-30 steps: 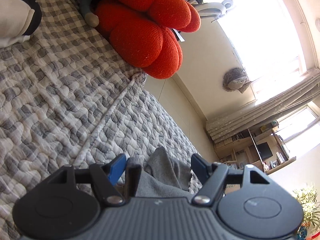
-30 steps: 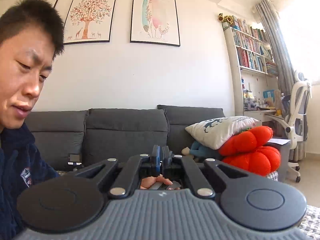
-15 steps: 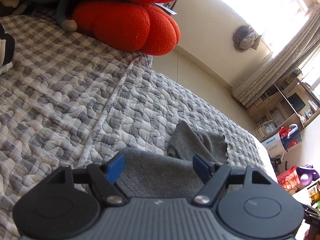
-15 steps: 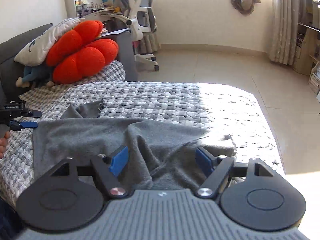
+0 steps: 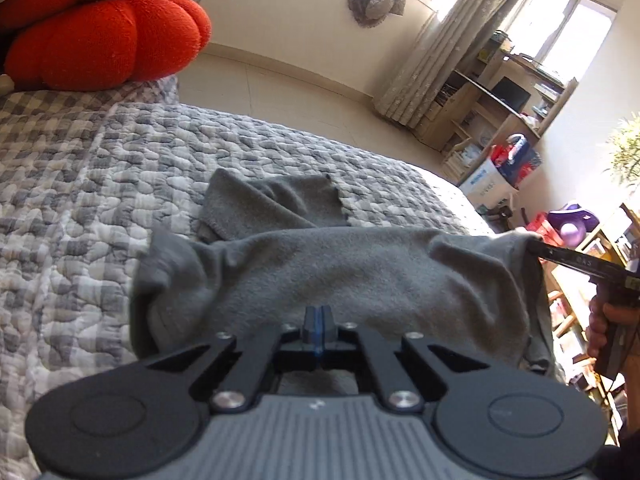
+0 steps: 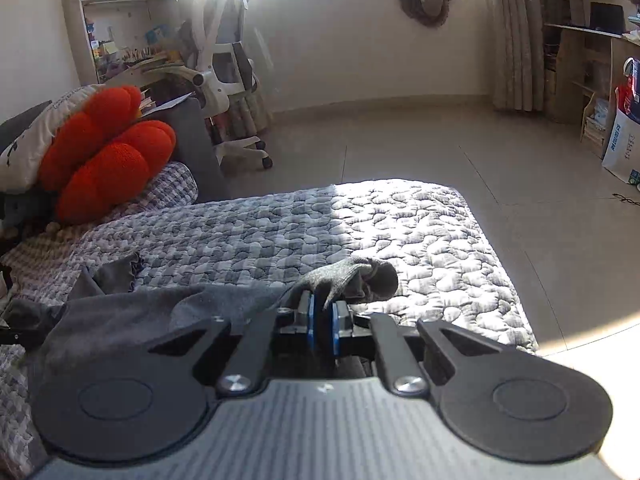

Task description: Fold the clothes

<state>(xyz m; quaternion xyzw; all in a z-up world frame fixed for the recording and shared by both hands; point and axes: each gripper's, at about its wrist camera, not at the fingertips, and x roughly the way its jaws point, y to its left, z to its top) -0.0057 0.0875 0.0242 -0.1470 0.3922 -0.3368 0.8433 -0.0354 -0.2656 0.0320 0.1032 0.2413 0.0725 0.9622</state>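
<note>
A grey garment [image 5: 340, 264] lies on the quilted bed cover [image 5: 80, 184], with one sleeve [image 5: 280, 204] spread out behind it. My left gripper [image 5: 319, 322] is shut on the garment's near edge, blue pads pressed together. The cloth stretches rightward to my right gripper [image 5: 538, 246], which pinches its other end and is held by a hand [image 5: 608, 320]. In the right wrist view, the right gripper [image 6: 323, 322] is shut with a bunched fold of the grey garment [image 6: 132, 312] sticking up between its pads. The near part of the garment is hidden under both grippers.
A red lobed cushion [image 5: 100, 40] sits at the left end of the bed cover [image 6: 400, 220], next to a white pillow [image 6: 24, 148]. Beyond are a tiled floor [image 6: 400, 140], a white office chair [image 6: 220, 64], shelves [image 5: 500, 92] and a paper bag [image 6: 624, 136].
Half a second ago both grippers stood open over the garment. Both have since shut on it, and its near edge is now raised between them.
</note>
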